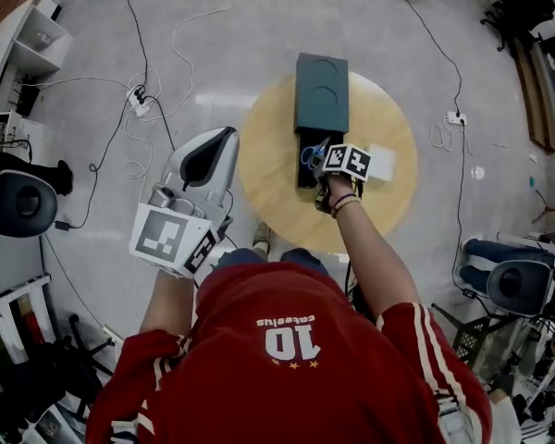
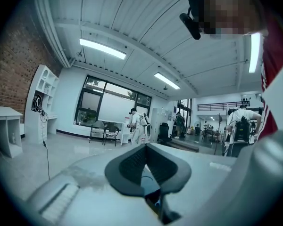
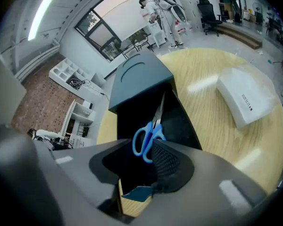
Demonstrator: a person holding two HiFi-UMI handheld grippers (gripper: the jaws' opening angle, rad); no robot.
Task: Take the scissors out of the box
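Round wooden table (image 1: 388,202), right tool (image 3: 140,149) parted at scissors (image 3: 153,134) in box (image 3: 137,79), left tool (image 2: 145,146) clenched empty, its view facing ceiling (image 2: 132,27)

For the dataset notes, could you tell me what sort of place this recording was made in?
Probably an open-plan lab or workshop: a power strip lying on the bare floor, office chairs around, and white shelving beside a brick wall.

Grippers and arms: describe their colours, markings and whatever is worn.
Left gripper and right gripper have pale grey shells, dark ribbed pads lining the tongs, and a cube of black-and-white square markers each. Short red sleeves with white stripes; dark and red bands on the right wrist.
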